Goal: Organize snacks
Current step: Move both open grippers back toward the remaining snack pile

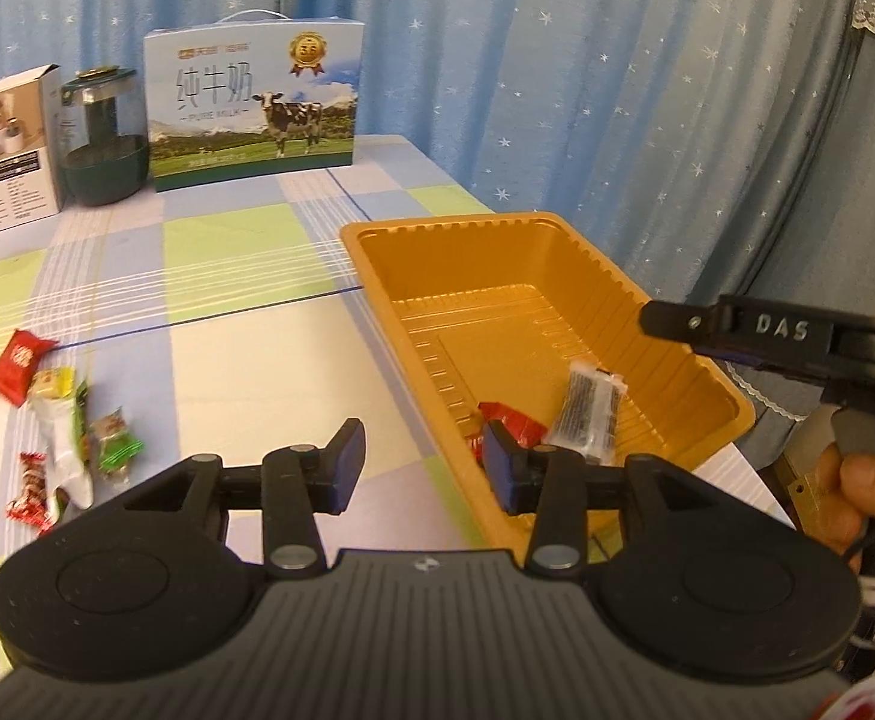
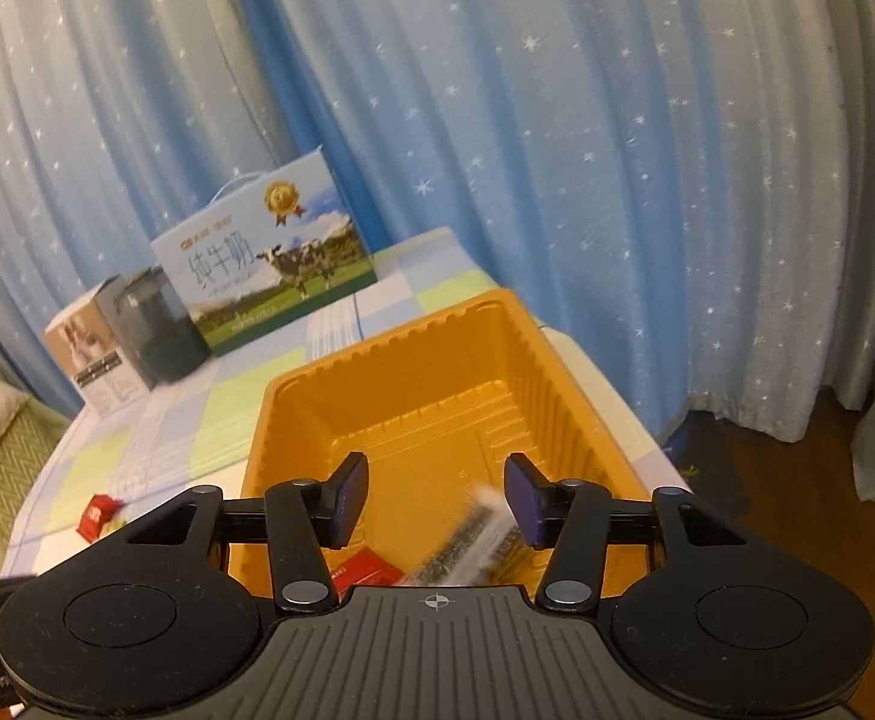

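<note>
An orange plastic tray (image 1: 377,252) sits at the table's right edge. Inside it lie a red packet (image 1: 518,426) and a clear sachet with dark contents (image 1: 587,414). My left gripper (image 1: 425,465) is open and empty, hovering over the tray's near left rim. Several loose snacks lie to its left: a red packet (image 1: 17,363), a long white-green packet (image 1: 65,450), a green candy (image 1: 114,447) and a red candy (image 1: 32,489). My right gripper (image 2: 437,504) hangs open above the tray (image 2: 293,396). Below its jaws are the blurred sachet (image 2: 473,546) and the red packet (image 2: 365,570).
A milk carton box (image 1: 251,108), a dark green jar (image 1: 101,138) and a small white box (image 1: 8,150) stand at the table's back left. Blue star curtains hang behind. A person's hand (image 1: 851,480) grips the right tool beyond the table's right edge.
</note>
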`<state>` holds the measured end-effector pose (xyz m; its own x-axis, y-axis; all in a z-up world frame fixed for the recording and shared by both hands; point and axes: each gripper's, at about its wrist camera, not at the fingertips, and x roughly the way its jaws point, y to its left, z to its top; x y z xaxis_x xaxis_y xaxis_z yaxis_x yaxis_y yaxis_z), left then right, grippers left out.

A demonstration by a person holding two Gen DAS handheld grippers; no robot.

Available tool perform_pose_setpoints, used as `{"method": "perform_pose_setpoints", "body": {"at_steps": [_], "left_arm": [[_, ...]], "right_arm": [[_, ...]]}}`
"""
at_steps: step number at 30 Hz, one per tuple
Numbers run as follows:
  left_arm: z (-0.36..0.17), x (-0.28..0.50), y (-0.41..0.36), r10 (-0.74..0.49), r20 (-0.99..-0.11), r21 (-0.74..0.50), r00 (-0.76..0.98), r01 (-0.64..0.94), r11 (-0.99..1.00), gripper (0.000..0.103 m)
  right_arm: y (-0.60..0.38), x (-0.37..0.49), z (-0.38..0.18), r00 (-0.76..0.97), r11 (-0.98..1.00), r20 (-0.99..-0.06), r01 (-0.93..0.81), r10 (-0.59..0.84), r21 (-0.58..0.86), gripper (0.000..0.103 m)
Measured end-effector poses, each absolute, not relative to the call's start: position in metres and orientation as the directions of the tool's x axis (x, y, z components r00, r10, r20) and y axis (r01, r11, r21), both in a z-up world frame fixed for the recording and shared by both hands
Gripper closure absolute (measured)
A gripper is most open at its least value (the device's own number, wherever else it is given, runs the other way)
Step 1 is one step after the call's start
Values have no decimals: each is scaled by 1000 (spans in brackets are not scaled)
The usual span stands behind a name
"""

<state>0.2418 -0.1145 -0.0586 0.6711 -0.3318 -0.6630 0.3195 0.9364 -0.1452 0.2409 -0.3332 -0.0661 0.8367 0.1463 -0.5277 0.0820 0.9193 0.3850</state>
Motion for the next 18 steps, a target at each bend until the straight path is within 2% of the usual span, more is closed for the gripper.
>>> {"method": "perform_pose_setpoints", "body": {"at_steps": [8, 18], "left_arm": [[-50, 211, -82, -286, -657, -140, 697, 260, 955, 59], [-36, 174, -17, -190, -649, -108, 737, 159, 981, 58]], "right_arm": [[-308, 211, -38, 876, 938, -450, -6, 172, 346, 51], [-235, 202, -18, 853, 926, -415, -181, 315, 330, 48]]}}
